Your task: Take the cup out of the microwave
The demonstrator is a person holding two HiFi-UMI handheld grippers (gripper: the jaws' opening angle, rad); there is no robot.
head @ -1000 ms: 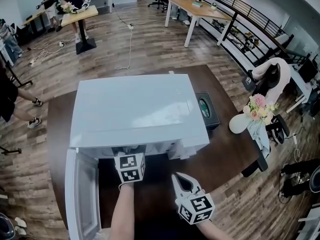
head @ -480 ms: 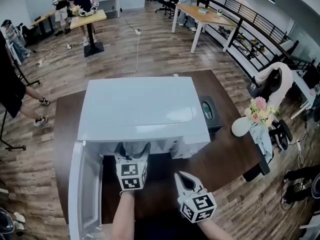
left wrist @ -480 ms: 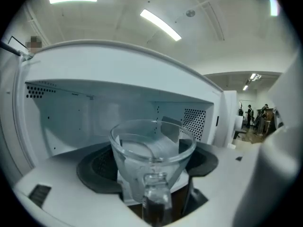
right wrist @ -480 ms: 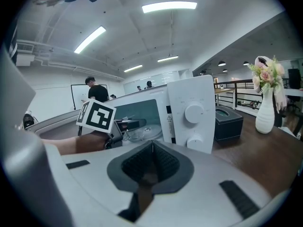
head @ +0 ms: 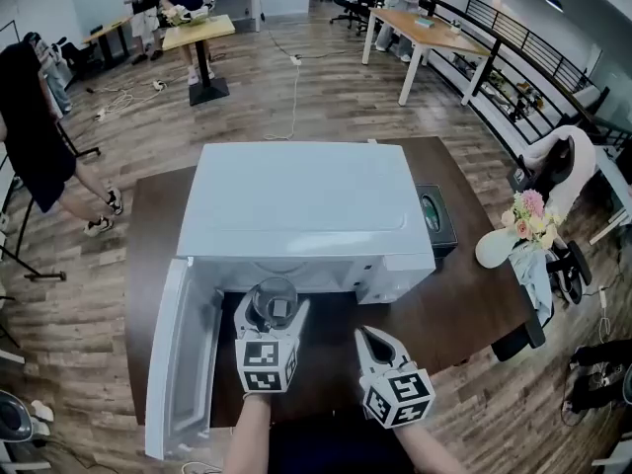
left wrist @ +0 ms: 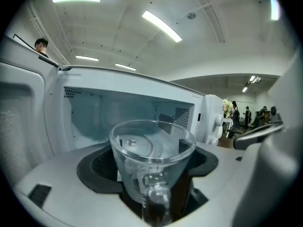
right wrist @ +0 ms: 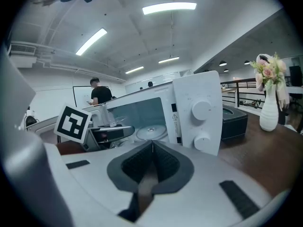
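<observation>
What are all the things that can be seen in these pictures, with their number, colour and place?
microwave: one, white, on the table, door open to its left
table: one, dark brown, under the microwave
cup: one, clear glass, held just in front of the microwave's opening
round plate: one, pale, inside the microwave
box: one, black, on the table right of the microwave
vase: one, white, with pink flowers, at the table's right edge
far tables: two, light wood, at the back of the room
people: several, at the left and back
left gripper: one, white, shut on the cup
right gripper: one, white, shut and empty, in front of the microwave
</observation>
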